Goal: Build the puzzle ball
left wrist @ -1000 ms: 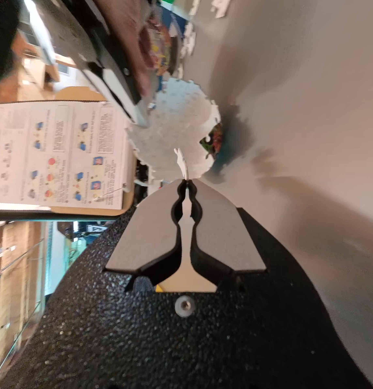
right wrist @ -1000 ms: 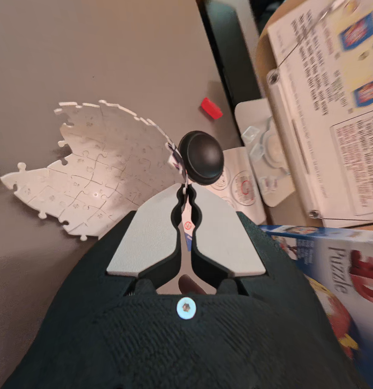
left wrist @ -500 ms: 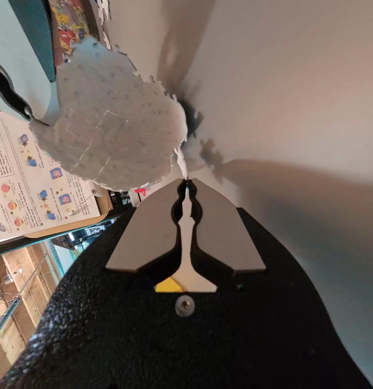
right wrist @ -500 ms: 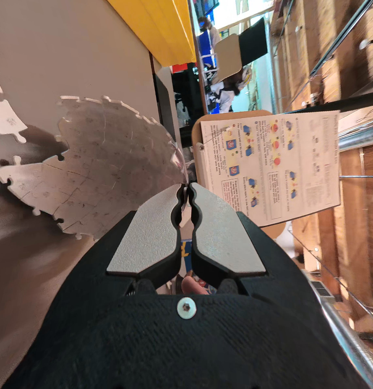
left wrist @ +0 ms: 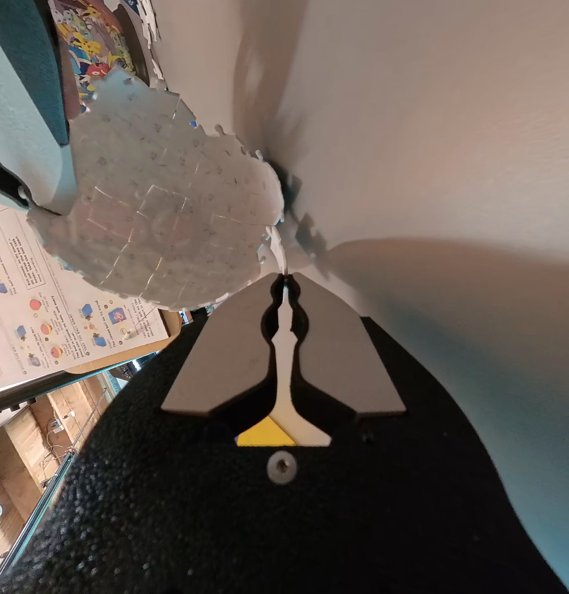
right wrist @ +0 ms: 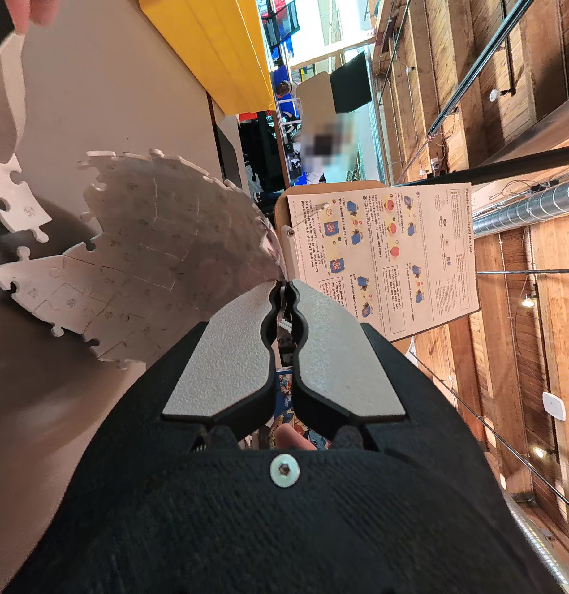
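Left tool (left wrist: 284, 277): tips pinched on one loose piece (left wrist: 278, 247), held edge-on at frame centre, just right of the shell's lower right rim.

Right tool (right wrist: 284, 283): tips clamped on the right rim of the shell (right wrist: 154, 257), a curved, part-built section showing its plain white back, left of centre in its view. In the left view the shell (left wrist: 167, 218) fills the centre left, with the right tool (left wrist: 6, 128) at the far left edge. Shell is off the desk (left wrist: 437, 128), carried by that one grip.

Step, my read: fitting a piece into the open rim. Piece and rim look near but not joined; can't tell if they touch.

Next move calls for: line the tab with a matching notch, match the curve, press in without flexing the shell. Right grip is on a thin edge, so I'd push gently.

Counts:
- tools: 2
- shells: 1
- pieces in hand: 1, seen again upper left in the right view (right wrist: 16, 205)
- other loose pieces (left wrist: 146, 29): a few at top of left view, too blurred to count
- instruction sheets (right wrist: 389, 257): 1, on a board, centre right in the right view
- printed puzzle part (left wrist: 93, 51), upper left in the left view: 1
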Motion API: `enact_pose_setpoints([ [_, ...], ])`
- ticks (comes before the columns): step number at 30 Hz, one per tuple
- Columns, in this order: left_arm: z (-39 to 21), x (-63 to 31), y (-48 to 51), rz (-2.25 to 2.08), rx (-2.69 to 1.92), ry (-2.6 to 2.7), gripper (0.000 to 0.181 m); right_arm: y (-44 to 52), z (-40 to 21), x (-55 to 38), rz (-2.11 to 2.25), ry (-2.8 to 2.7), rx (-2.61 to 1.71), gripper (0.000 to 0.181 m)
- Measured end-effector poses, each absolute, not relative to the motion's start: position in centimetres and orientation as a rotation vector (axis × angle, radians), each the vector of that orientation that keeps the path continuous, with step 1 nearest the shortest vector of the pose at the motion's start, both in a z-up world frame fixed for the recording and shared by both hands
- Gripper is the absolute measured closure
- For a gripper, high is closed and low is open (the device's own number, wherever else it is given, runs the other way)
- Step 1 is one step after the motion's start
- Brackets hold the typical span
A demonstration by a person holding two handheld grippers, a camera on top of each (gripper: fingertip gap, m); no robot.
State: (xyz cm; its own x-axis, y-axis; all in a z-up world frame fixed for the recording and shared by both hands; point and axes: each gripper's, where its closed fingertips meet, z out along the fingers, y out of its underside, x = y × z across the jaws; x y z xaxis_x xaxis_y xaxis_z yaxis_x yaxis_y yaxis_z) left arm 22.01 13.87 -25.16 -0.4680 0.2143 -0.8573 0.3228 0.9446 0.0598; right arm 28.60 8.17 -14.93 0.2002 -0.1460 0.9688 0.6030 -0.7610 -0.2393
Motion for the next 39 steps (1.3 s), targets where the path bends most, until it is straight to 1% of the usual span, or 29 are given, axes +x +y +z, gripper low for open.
enact_pose_setpoints([
  [9,-24.9,21.7,13.5,-0.152,0.375,2.070,0.179,7.9,-14.9,28.5,-1.651,-0.399,-1.860,0.178],
  [23,-25.2,22.2,14.0,-0.066,0.389,2.054,0.179,7.8,-14.9,28.4,-1.708,-0.394,-1.840,0.178],
  [33,-25.5,22.7,14.7,0.077,0.295,2.074,0.179,7.8,-14.9,28.3,-1.732,-0.389,-1.825,0.178],
  [39,-24.9,22.6,13.1,0.019,0.421,1.974,0.180,7.8,-14.8,28.2,-1.737,-0.389,-1.818,0.178],
])
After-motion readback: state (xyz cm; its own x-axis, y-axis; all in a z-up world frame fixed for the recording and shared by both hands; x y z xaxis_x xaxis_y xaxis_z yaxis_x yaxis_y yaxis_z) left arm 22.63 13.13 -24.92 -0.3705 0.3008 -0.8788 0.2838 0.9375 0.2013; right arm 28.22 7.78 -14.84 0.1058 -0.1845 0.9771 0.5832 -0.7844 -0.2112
